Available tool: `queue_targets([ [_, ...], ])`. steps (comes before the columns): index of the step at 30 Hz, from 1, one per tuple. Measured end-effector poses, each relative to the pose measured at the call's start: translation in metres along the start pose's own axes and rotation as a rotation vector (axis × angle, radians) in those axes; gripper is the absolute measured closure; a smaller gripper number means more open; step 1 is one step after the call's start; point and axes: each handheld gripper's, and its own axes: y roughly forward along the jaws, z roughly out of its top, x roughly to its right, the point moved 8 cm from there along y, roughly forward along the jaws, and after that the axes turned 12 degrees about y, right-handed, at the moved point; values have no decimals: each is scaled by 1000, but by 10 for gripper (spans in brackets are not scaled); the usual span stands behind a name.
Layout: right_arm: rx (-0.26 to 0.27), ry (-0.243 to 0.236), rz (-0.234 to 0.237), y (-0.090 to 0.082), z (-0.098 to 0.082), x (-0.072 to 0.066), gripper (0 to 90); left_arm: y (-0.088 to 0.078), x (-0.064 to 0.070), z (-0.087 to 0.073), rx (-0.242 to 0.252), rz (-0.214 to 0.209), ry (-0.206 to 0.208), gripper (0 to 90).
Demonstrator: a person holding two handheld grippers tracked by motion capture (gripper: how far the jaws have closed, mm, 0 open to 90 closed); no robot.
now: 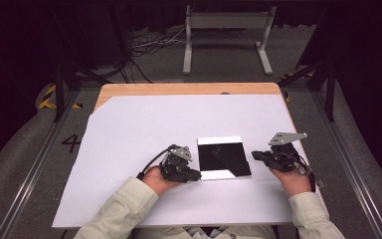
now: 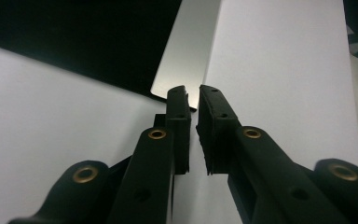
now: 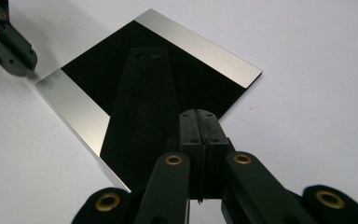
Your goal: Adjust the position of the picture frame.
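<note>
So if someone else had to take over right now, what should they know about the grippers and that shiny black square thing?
Left gripper: jaws a narrow gap apart, nothing between them, tips at the near left corner of the black square plate.
Right gripper: shut, holding nothing, pointing at the plate from its right side.
The plate, black with silver strips along two edges, lies flat on the white sheet, a black stand-like flap on top.
Done: nothing that can be told from here; the plate is not gripped.
Left: probably gripping the plate at its corner.
</note>
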Motion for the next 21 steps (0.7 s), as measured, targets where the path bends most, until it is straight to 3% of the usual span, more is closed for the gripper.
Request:
queue_targets([
  [8,-13,-12,12,-6,-1,-4,876,-28,-8,-1,69,84,23,731],
  [12,-6,-13,21,-6,0,-6,832,-41,-15,-2,127,135,12,706],
  [18,11,-16,65,-7,2,-11,775,-53,-23,-4,170,198,-15,682],
  [21,12,-30,51,-7,1,-13,757,-60,-28,-7,183,221,-37,671],
])
